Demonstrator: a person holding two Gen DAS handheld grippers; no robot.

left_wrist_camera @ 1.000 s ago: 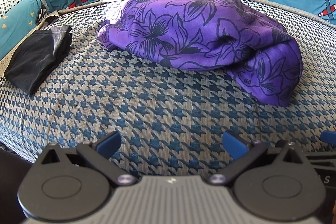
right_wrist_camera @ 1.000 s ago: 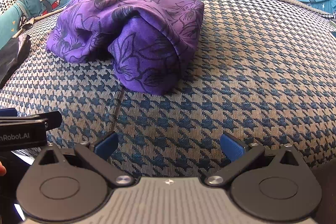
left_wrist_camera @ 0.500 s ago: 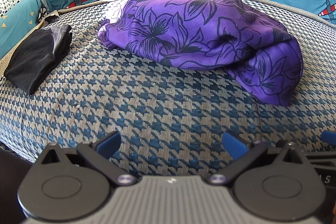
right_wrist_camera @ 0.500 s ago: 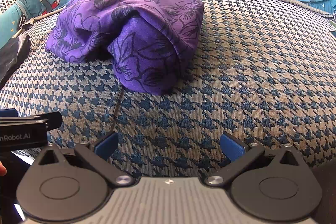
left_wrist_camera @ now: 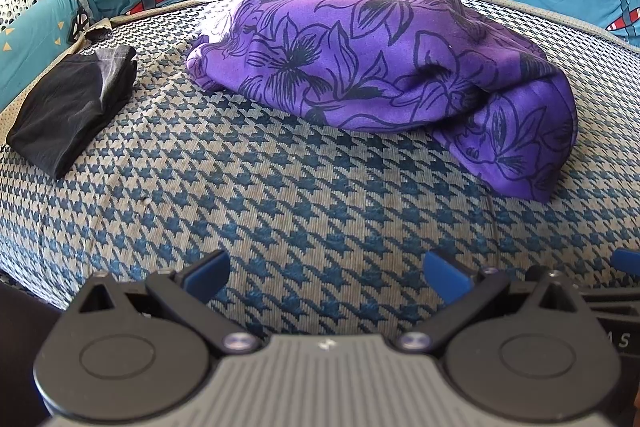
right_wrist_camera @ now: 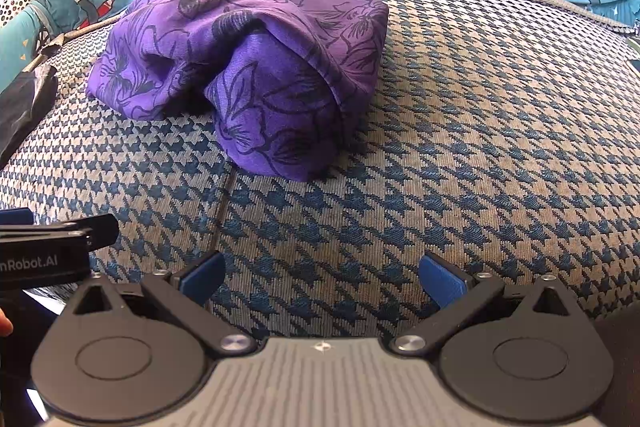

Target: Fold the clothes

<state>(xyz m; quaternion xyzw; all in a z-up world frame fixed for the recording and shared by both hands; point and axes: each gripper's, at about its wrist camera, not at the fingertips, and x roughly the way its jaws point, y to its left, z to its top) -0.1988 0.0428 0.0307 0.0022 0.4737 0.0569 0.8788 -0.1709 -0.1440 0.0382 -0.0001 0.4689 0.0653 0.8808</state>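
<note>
A soft, crumpled purple floral garment lies heaped on the woven houndstooth mat, ahead of the left gripper and right gripper, both wide open, empty and unmoved since a second ago.
</note>
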